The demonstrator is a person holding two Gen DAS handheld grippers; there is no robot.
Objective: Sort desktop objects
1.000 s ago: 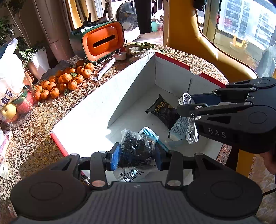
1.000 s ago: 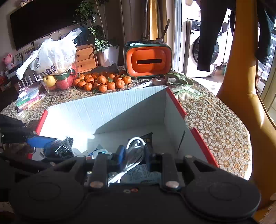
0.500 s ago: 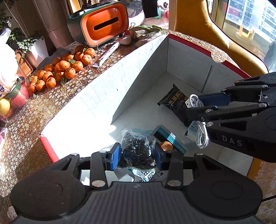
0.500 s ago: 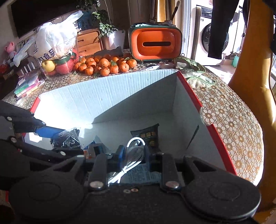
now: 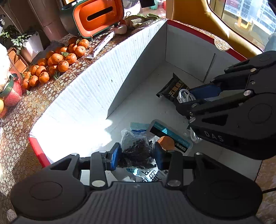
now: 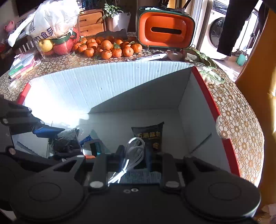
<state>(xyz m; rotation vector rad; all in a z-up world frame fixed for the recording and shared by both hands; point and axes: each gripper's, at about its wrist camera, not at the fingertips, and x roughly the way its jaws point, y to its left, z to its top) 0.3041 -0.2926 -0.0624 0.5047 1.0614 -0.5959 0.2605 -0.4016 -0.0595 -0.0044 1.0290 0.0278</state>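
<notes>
— In the white box (image 5: 96,96), near its front wall?
— Clear bag of dark bits (image 5: 137,148), crumpled, pinched between blue pads of the left gripper (image 5: 137,156), above the box floor.
— Right of that bag?
— Coiled white cable (image 6: 133,155), looped, clamped in the right gripper (image 6: 133,157), also inside the box.
— Beyond the cable, toward the far wall?
— Black snack packet (image 6: 149,136) with gold print, flat on the box floor. Teal-striped dark package (image 5: 169,134) flat near the bag.

Hard sunlight enters from the window (image 5: 245,15) right of the tongs. It leaves blown-out glare on the white box wall (image 5: 72,112) ahead-left, with sharp diagonal shadows beside it. Fisheye curvature bends both frames' edges; focus is sharp throughout.
</notes>
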